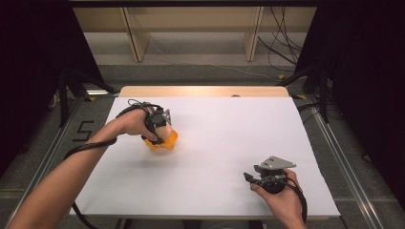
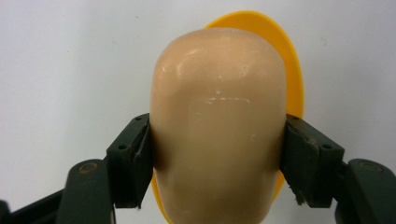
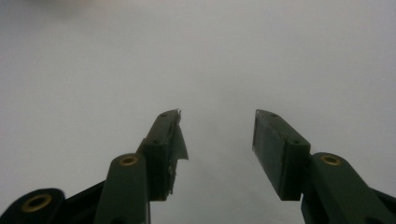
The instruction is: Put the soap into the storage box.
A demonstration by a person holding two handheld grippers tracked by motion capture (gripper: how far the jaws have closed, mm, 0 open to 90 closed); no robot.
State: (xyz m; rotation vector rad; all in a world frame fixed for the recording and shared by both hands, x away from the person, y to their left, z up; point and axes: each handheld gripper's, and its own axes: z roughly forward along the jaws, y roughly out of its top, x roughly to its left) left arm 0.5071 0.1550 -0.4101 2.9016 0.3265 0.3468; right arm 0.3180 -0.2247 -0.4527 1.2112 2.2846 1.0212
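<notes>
Clamped between my left gripper's (image 2: pixel 218 158) black jaws is a pale peach lump (image 2: pixel 218 126), smooth and glossy, rounded like a soap bar or a dough piece; I cannot tell which. Both pads (image 2: pixel 135 161) press flat against its sides, one on each flank, about halfway along its length. Behind the lump sits an orange dish (image 2: pixel 285 60), whose rim curves out past the lump's top and right side and peeks out again low on the left; whether the lump touches the dish or hangs just above it I cannot tell. From the high view, my left gripper (image 1: pixel 160 129) is over the left part of the white table (image 1: pixel 219 143), tilted down onto the lump (image 1: pixel 163 130), with the dish (image 1: pixel 165 143) just beneath it and my left hand (image 1: pixel 131 123) wrapped round the handle. Well apart from all that, near the front right of the table, my right hand (image 1: pixel 282 195) holds the right gripper (image 1: pixel 249 179) low over the sheet, pointing left. Its jaws stand apart with nothing between them, and in the right gripper view (image 3: pixel 217 140) the white surface lies ahead of the pads (image 3: pixel 275 149). A scrap of worn lining hangs off the left one.
</notes>
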